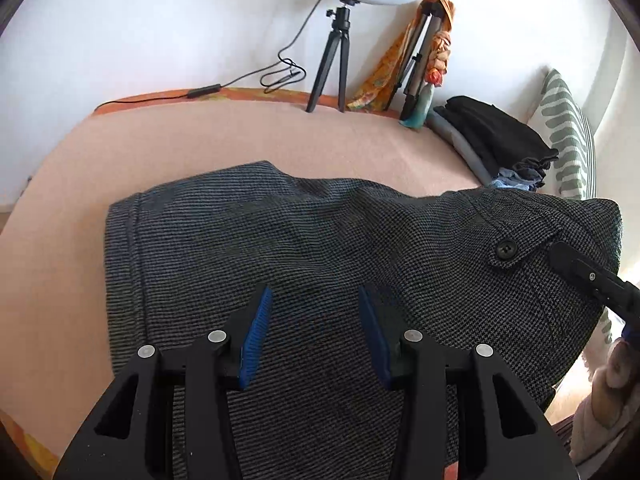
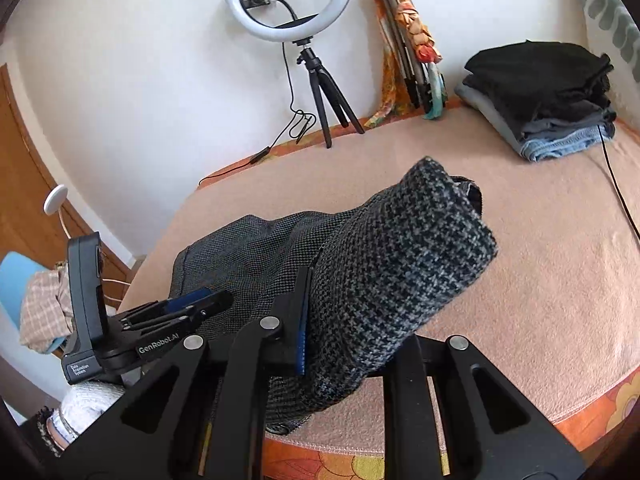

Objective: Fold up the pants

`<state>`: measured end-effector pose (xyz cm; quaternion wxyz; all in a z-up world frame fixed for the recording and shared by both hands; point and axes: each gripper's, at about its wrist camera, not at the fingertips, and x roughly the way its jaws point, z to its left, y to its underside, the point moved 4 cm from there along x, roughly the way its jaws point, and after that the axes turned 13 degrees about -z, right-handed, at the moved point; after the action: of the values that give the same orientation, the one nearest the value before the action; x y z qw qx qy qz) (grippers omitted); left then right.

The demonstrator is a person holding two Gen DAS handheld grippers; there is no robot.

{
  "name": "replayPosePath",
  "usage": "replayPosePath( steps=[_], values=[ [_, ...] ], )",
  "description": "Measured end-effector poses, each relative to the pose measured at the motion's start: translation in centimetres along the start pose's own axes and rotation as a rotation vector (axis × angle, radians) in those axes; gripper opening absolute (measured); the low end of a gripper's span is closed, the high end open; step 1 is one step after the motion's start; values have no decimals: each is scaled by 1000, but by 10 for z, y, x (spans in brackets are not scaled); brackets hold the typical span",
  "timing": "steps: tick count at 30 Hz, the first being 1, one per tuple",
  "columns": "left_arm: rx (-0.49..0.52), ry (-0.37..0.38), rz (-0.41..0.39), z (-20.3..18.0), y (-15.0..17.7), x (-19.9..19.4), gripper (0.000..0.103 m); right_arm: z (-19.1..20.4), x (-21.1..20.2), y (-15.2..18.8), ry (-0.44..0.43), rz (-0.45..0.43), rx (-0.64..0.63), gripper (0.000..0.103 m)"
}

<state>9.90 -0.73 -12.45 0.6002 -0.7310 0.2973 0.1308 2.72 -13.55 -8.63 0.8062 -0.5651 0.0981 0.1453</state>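
Grey houndstooth pants (image 1: 320, 232) lie across the pink blanket (image 1: 120, 148), cuffs to the left, buttoned back pocket to the right. My left gripper (image 1: 316, 320) sits low over the leg. Cloth fills the gap between its blue pads (image 1: 256, 332), which look closed on a thick fold. The right wrist view shows the left gripper (image 2: 200, 304) at the pants' near edge. My right gripper (image 2: 344, 320) is shut on the waist end of the pants (image 2: 400, 256) and holds it bunched and raised above the blanket (image 2: 540, 260). Its far finger is hidden by cloth. In the left wrist view the right gripper (image 1: 568, 260) bites beside the button.
A stack of folded clothes (image 2: 548, 96) sits at the back right, beside a striped pillow (image 1: 568, 136). A ring light on a small tripod (image 2: 316, 76), its cable (image 1: 280, 72) and a folded stand draped in orange cloth (image 2: 404, 44) line the wall. The bed's patterned edge (image 2: 592, 412) is near.
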Motion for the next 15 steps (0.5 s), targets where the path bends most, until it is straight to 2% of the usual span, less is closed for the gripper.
replayPosePath(
  steps=[8,15],
  values=[
    [-102,-73,-76,71,-15,-38,43,58,10,-3,-31,28,-263,15],
    [-150,-114,-126,110,-35,-60,43,135,20,15,-126,69,-557,15]
  ],
)
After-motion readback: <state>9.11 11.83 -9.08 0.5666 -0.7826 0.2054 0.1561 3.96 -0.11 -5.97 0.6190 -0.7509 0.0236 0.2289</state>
